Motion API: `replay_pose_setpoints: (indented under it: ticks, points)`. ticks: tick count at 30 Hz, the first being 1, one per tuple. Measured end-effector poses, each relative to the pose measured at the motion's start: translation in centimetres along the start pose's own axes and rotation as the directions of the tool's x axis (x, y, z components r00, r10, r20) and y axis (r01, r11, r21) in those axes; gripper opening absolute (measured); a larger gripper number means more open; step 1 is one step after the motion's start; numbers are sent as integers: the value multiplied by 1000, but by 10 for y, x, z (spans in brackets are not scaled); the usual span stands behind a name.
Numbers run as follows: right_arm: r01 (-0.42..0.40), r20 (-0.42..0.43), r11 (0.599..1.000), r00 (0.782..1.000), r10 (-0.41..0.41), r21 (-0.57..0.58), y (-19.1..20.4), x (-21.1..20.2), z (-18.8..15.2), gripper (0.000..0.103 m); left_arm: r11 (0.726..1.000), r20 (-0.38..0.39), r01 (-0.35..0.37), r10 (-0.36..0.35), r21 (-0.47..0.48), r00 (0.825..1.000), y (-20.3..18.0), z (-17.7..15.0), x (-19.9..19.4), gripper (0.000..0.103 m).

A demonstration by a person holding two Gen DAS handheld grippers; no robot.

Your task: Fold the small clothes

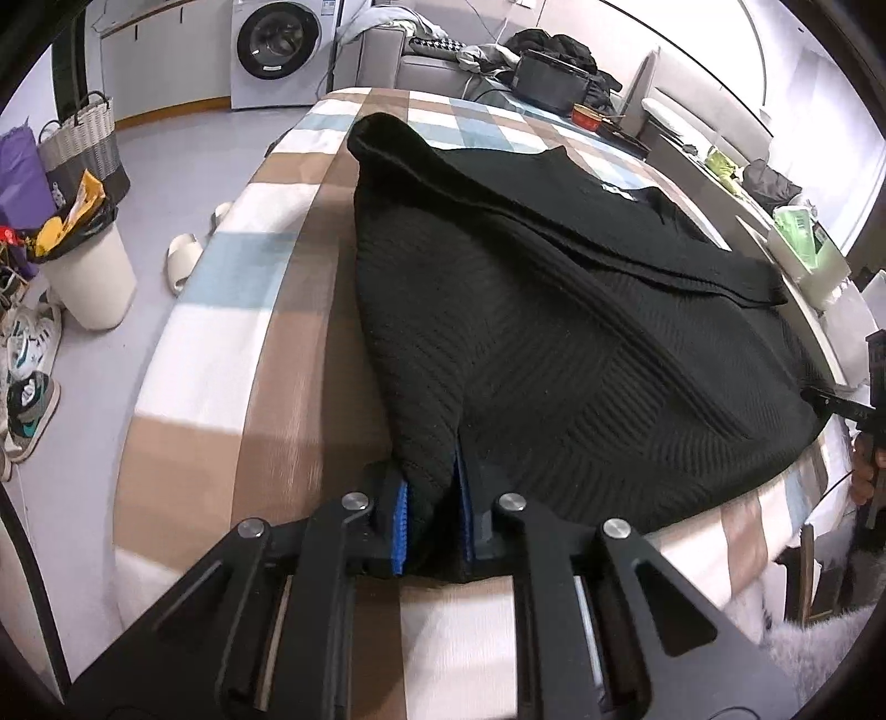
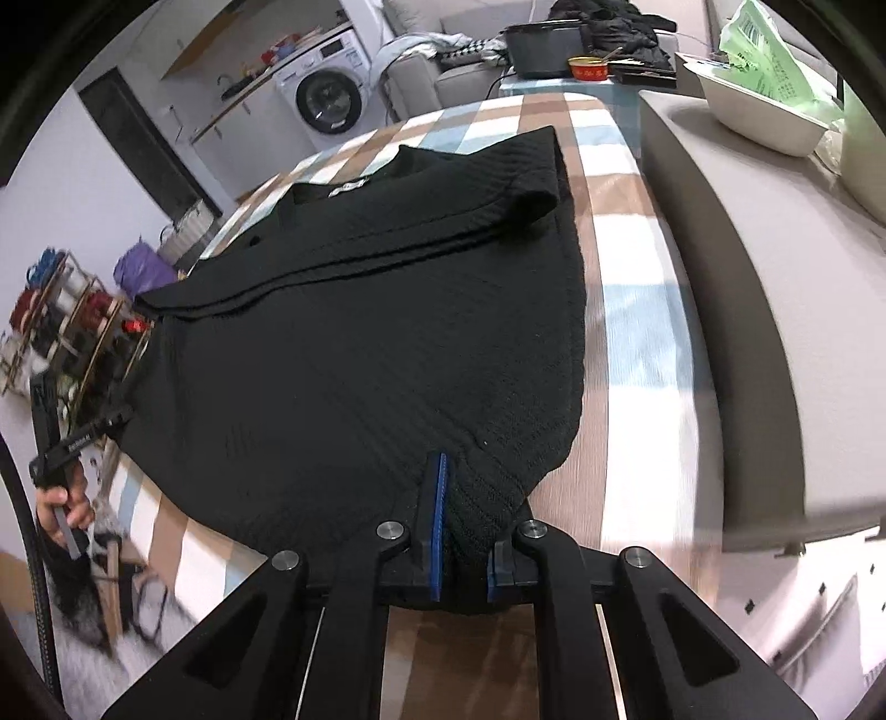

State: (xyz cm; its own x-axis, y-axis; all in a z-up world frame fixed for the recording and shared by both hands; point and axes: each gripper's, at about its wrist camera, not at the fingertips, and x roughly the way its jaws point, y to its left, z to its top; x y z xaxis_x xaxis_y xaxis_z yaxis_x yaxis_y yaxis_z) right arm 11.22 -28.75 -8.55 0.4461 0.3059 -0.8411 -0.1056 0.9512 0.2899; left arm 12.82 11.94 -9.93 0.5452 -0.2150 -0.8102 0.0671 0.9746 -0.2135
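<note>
Your black ribbed knit top lies flat on the checked tablecloth, sleeves folded across its body — the neck label is too small to read. Your left gripper and right gripper each pinch a hem corner between blue pads.

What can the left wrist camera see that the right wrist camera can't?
Only the left wrist view shows the white bin, slippers and sneakers on the floor. Only the right wrist view shows the wooden rack and white tub. Both show the black sweater on the checked cloth, the washing machine, and both grippers, left gripper and right gripper, pinching its hem.
</note>
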Motion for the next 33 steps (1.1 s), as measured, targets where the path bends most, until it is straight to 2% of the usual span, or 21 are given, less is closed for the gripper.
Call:
replay_pose_setpoints:
  ticks: [5, 8, 9, 11, 13, 17, 19, 21, 25, 31, 32, 33]
  points:
    - [10, 13, 1000, 1000, -10, 12, -4, -7, 3, 17, 1000, 13, -4, 4, -30, 1000, 5, 0, -14, 15]
    - [23, 58, 999, 998, -26, 38, -6, -15, 10, 22, 999, 46, -4, 6, -46, 999, 8, 6, -23, 15]
    - [30, 87, 998, 996, -35, 52, -7, -18, 16, 24, 998, 61, -16, 19, -54, 998, 10, 13, -25, 19]
    - [21, 136, 996, 990, -33, 89, -10, -23, 26, 34, 997, 85, -17, 24, -82, 996, 12, 26, -25, 27]
    - [-6, 186, 990, 982, -20, 141, -15, -23, 39, 42, 991, 112, 1, 14, -132, 994, 18, 44, -24, 47]
    - [-46, 218, 981, 976, 4, 188, -17, -15, 65, 45, 978, 144, 70, -41, -198, 989, 30, 84, -13, 55]
    - [-56, 216, 979, 976, 13, 197, -16, -8, 78, 46, 971, 144, 69, -36, -228, 989, 35, 101, -3, 61]
    - [-60, 201, 975, 979, 16, 213, -17, 1, 88, 47, 961, 127, 60, -27, -270, 992, 41, 117, 9, 61]
    - [-82, 182, 967, 983, 38, 241, -23, 12, 97, 47, 946, 97, 92, -65, -311, 993, 44, 137, 35, 61]
    - [-100, 185, 951, 982, 46, 292, -39, 21, 105, 49, 927, 101, 134, -105, -351, 989, 44, 151, 65, 61]
    - [-100, 188, 948, 981, 43, 303, -42, 22, 108, 49, 921, 101, 144, -114, -363, 988, 44, 153, 69, 60]
    - [-100, 194, 946, 980, 40, 310, -44, 22, 109, 49, 913, 109, 158, -126, -377, 986, 45, 155, 71, 50]
